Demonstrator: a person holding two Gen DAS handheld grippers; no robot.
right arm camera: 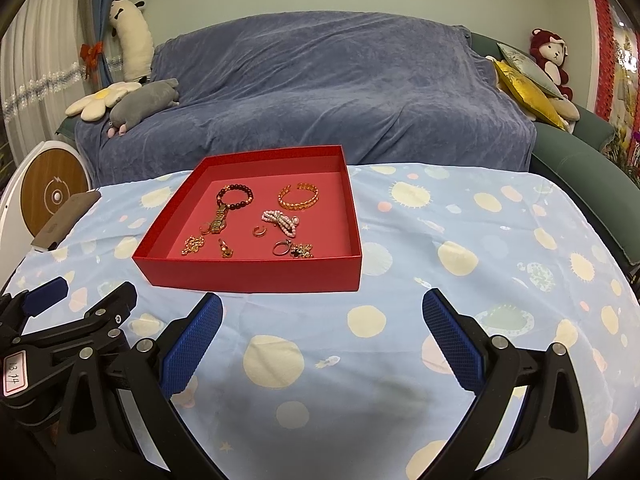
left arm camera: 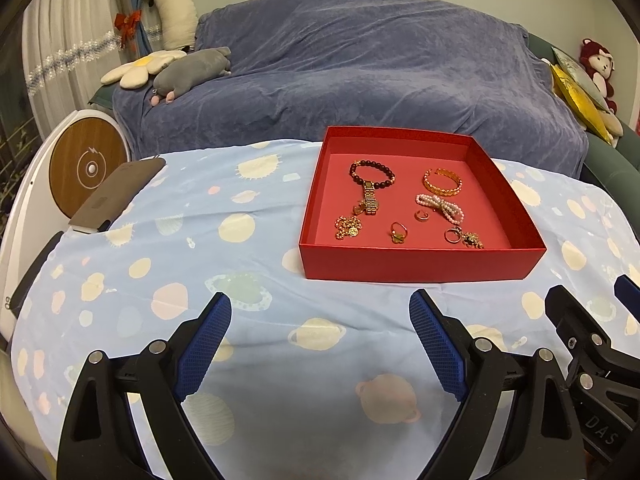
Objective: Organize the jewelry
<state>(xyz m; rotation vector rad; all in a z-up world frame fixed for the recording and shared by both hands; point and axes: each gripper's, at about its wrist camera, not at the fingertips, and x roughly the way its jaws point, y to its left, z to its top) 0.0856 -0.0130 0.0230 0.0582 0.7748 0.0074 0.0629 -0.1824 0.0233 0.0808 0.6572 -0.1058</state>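
A red box (left arm camera: 420,267) (right arm camera: 256,278) stands on the table and holds several jewelry pieces: a dark bead bracelet (left arm camera: 372,173) (right arm camera: 236,195), a gold cuff (left arm camera: 442,182) (right arm camera: 299,197), a pearl bow (left arm camera: 440,204) (right arm camera: 282,220), a gold watch (left arm camera: 369,200) (right arm camera: 219,221), a gold chain (left arm camera: 347,227) (right arm camera: 194,245) and small rings (left arm camera: 398,233) (right arm camera: 259,231). My left gripper (left arm camera: 320,312) (right arm camera: 76,294) is open and empty, in front of the box. My right gripper (right arm camera: 322,312) (left arm camera: 592,294) is open and empty beside it.
The table wears a light blue planet-print cloth (left arm camera: 240,264) (right arm camera: 460,264). A grey phone (left arm camera: 116,196) (right arm camera: 66,220) lies at its far left edge by a round wood-faced device (left arm camera: 86,168). A sofa under a blue cover (left arm camera: 352,72) (right arm camera: 320,92) with plush toys stands behind.
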